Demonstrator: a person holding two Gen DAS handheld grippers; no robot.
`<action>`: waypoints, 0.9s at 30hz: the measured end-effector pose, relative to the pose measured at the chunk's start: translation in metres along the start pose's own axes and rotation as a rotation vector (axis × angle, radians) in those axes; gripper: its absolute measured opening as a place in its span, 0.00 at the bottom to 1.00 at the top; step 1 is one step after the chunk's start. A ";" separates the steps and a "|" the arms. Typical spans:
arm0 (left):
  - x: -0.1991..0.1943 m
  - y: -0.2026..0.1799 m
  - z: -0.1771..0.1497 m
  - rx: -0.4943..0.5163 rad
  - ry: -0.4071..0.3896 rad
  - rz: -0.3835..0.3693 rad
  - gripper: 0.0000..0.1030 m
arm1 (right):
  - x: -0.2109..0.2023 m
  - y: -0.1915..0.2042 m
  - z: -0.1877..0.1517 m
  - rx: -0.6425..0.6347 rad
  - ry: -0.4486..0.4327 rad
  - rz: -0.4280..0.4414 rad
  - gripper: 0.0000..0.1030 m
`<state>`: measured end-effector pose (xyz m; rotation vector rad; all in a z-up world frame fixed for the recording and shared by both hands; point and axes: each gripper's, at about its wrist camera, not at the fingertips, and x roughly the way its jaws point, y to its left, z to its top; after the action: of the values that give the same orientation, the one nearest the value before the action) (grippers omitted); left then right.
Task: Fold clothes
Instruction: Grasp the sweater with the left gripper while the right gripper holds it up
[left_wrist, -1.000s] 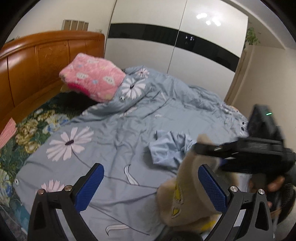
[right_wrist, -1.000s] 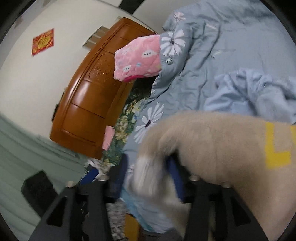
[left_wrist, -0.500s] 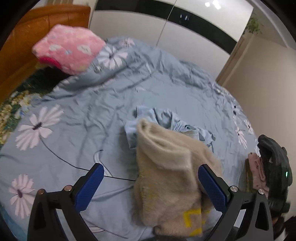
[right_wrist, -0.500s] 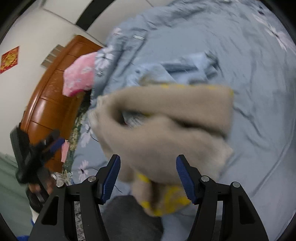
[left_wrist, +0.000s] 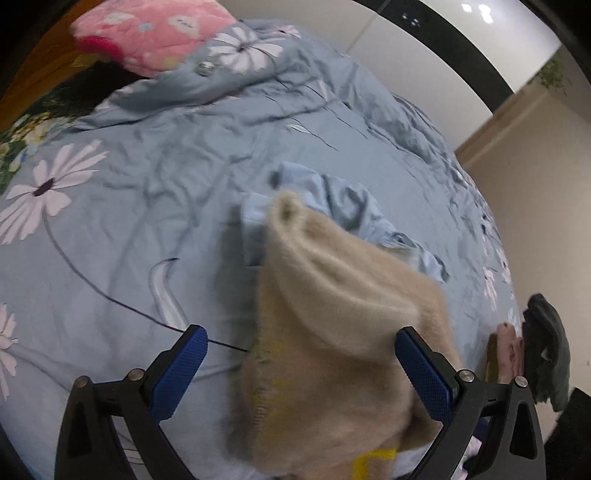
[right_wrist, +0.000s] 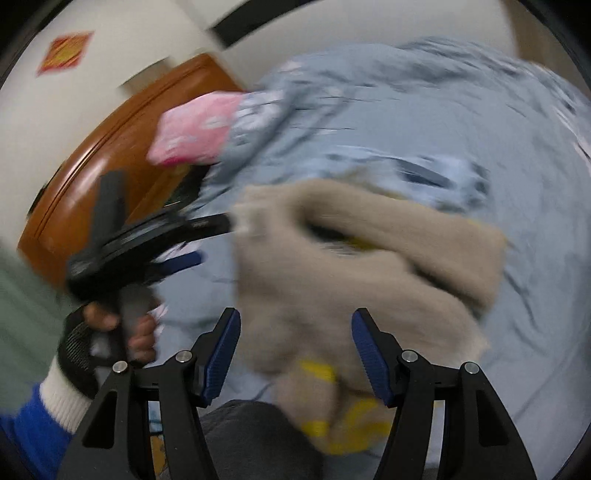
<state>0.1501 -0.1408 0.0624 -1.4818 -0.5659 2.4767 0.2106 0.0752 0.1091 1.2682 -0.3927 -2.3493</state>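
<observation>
Beige fleece garment (left_wrist: 332, 332) crumpled on blue floral duvet (left_wrist: 129, 221) ahead of 2 grippers, left gripper (left_wrist: 299, 365) released, right gripper (right_wrist: 295, 354) released, jaws just widened, fleece loose between them.

Both wrist fisheye views look steeply down and forward along their own blue-padded fingers, close over the blue daisy-print quilted bed (left_wrist: 155, 192), sharing the fuzzy beige sweater with yellow lettering (left_wrist: 332, 332) and pink patterned pillow (right_wrist: 195, 129); right view blurred.
</observation>
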 end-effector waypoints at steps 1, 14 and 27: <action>-0.004 0.005 -0.002 -0.001 -0.009 0.008 1.00 | 0.008 0.011 0.002 -0.042 0.017 0.025 0.62; -0.039 0.066 -0.037 -0.056 -0.074 0.004 1.00 | 0.087 -0.031 0.019 0.030 0.158 -0.152 0.62; -0.040 0.066 -0.044 -0.064 -0.063 -0.043 1.00 | 0.082 -0.002 -0.003 0.074 0.184 0.040 0.26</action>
<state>0.2097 -0.2050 0.0483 -1.4025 -0.6872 2.5014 0.1728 0.0356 0.0484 1.4830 -0.4441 -2.1804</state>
